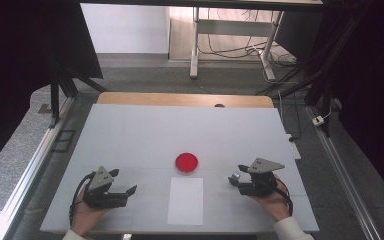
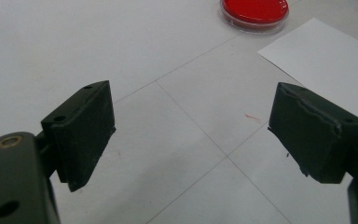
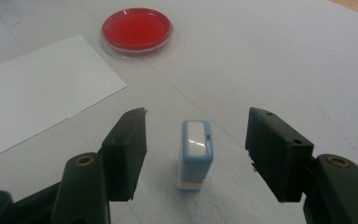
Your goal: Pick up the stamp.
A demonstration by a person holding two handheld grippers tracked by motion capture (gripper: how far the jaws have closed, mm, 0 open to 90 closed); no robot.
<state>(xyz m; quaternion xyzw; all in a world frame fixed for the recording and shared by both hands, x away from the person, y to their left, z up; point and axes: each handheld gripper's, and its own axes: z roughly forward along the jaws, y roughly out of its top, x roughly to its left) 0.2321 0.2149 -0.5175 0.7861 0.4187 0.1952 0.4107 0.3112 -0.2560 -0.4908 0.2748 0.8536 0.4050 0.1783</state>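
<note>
Right gripper (image 3: 196,154): jaws apart, straddling the upright blue stamp (image 3: 196,154) on the table (image 1: 130,130) without contact. Left gripper (image 2: 191,135): released, nothing between its jaws. Red dish (image 2: 254,11) cut off at the top edge of the left gripper view.

Red dish (image 1: 186,162) just beyond white paper (image 1: 185,201) on table (image 1: 130,135).

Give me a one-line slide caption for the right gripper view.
Right gripper, open, straddles an upright blue-and-white stamp, with a red ink pad and white paper sheet beyond.
</note>
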